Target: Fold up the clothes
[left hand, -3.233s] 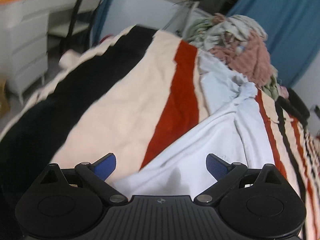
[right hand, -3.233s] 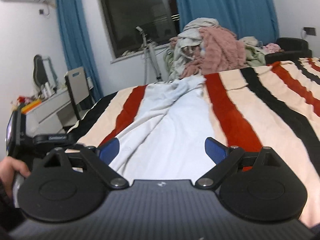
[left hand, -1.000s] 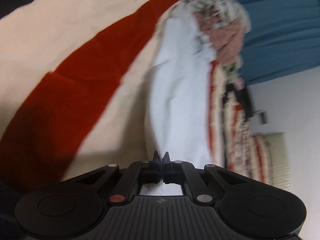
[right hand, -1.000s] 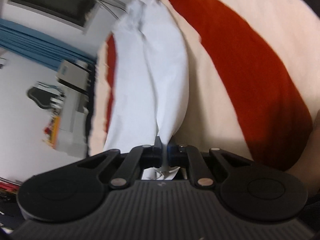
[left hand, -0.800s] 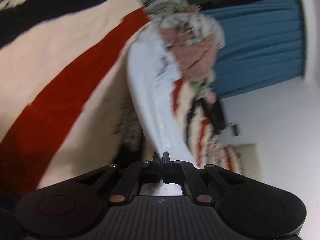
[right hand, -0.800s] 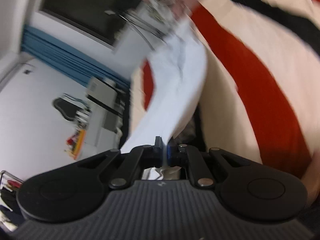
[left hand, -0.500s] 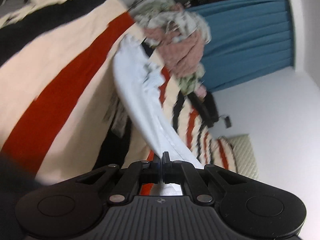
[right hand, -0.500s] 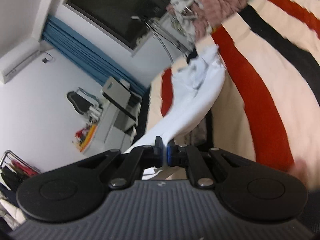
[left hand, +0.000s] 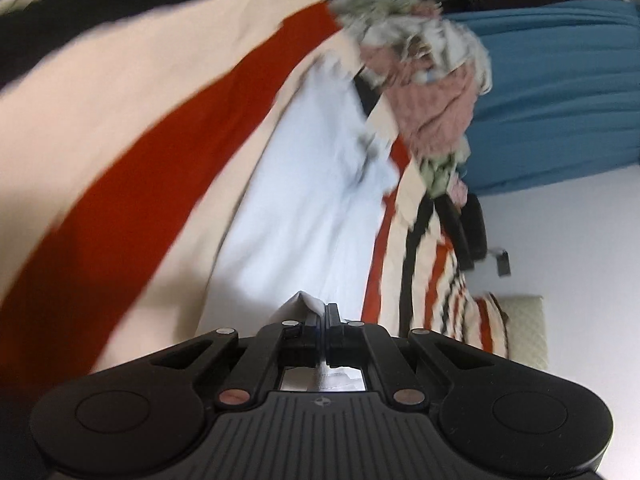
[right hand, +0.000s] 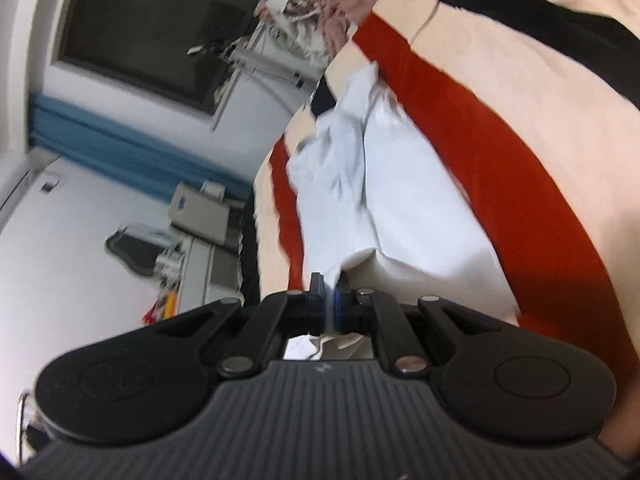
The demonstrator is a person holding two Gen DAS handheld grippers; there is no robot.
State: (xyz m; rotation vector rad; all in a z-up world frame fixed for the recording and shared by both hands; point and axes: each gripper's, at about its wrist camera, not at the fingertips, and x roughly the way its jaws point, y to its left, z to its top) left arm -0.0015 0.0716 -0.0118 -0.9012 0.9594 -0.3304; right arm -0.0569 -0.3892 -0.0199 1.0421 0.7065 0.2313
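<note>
Left wrist view shows your left gripper [left hand: 323,316] with its jaws pressed together on a corner of the pale white cloth garment [left hand: 316,208], a small peak of fabric standing up just above the black fingers. From that pinch the garment runs away from you, lying along the bed on the blanket with broad cream, red and black stripes [left hand: 160,152], its far end crumpled near the heap of pink, grey and green unfolded clothes [left hand: 424,92]. Behind the heap hangs a blue curtain [left hand: 560,92].

Your right gripper [right hand: 327,304] is likewise closed tight, with an edge of the same garment [right hand: 400,208] caught between the blue pads [right hand: 318,308]. The cloth rises from the pinch as a folded ridge, then spreads flat over the blanket [right hand: 520,160], with a red stripe just beside it on either side. Its far end is bunched and blurred. Beyond the bed you can see a dark window [right hand: 160,20] and a white dresser [right hand: 208,256] against the wall.
</note>
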